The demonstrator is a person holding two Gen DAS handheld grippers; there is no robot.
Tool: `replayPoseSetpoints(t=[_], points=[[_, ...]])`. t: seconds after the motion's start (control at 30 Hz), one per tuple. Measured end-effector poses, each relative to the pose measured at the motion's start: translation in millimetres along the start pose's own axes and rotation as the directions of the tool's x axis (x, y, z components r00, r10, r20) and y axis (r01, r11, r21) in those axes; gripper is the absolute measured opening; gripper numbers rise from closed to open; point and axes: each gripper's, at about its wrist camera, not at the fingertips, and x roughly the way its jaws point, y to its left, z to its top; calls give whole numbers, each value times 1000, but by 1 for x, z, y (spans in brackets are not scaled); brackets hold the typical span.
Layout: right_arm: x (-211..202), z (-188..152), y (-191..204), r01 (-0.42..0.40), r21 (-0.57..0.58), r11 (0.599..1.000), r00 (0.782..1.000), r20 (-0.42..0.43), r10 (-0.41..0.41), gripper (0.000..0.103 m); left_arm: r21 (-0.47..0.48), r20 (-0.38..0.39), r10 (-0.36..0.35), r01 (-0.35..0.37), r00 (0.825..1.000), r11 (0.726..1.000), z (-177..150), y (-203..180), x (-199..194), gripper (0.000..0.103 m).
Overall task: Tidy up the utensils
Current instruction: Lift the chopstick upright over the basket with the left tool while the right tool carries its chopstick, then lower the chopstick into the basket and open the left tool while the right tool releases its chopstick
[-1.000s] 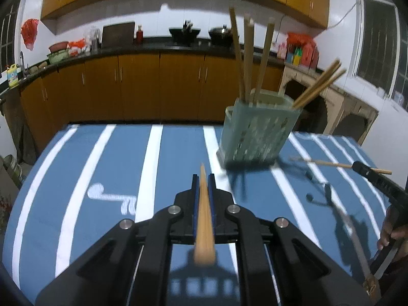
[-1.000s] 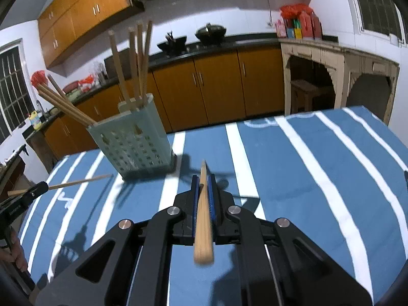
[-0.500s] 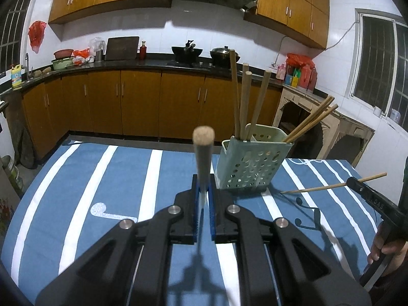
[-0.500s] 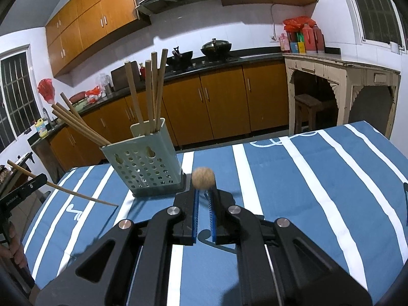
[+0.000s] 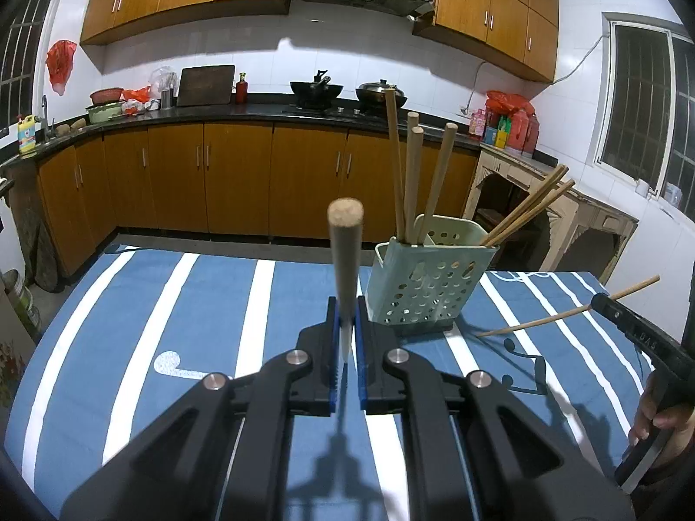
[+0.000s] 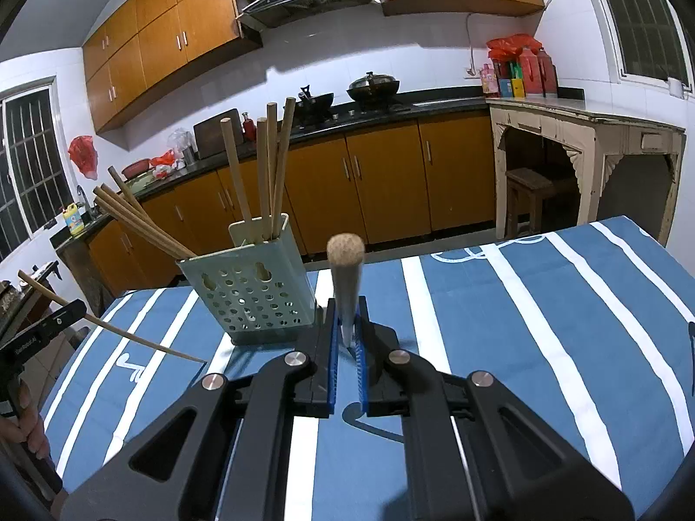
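left gripper (image 5: 346,330): jaws closed tight on 1 chopstick (image 5: 344,260), blue pads pinching its thin end; its blunt end points up toward the lens, above the table.
left chopstick seen from the right wrist: it slants through the other tool's tip (image 6: 61,317) at the far left, thin end low over the cloth, short of the holder's base.
tablecloth (image 5: 217,304): blue with white stripes; wide bare stretch left of the holder and in front of it, running to the far edge by the cabinets.
utensil holder (image 5: 428,278): pale green, perforated, 2 compartments, upright on the cloth, just right of the left gripper's tip and beyond it.
holder contents: 4 thick sticks (image 5: 410,173) stand near upright in the back compartment; thinner chopsticks (image 5: 527,212) lean out over the right rim in the left wrist view.
holder rim: the top is open, with free room above the front compartment between the 2 groups.
right gripper (image 6: 346,330): jaws clamped on 1 chopstick (image 6: 345,278), blunt end up and toward the lens, thin end caught between the pads.
right gripper's place: just right of the holder (image 6: 247,291), level with its base, close but not touching.
right chopstick seen from the left wrist: a thin stick (image 5: 564,312) slants across the right side, its tip near the holder's base.
right side of table (image 6: 564,304): striped cloth runs bare to the right edge.
person's hand (image 5: 660,408): wraps the right tool's handle at the frame's right edge.
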Motion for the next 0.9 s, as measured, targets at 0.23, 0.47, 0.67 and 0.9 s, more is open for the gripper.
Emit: replayPoseSetpoints(t=[0.23, 0.47, 0.67, 0.9], points=[[-16, 27, 13, -37, -33, 999, 996, 77, 40, 8, 26, 46, -34, 32, 998, 999, 18, -10, -13, 8], [-37, 54, 27, -115, -43, 992, 983, 138, 120, 8, 54, 86, -109, 104, 990, 993, 42, -29, -34, 8], [-60, 83, 42, -183, -67, 981, 956, 219, 194, 8, 89, 122, -168, 158, 978, 983, 68, -48, -52, 8], [-65, 115, 60, -185, -114, 976, 923, 321, 213, 8, 106, 233, -158, 137, 959, 985, 108, -67, -60, 8]])
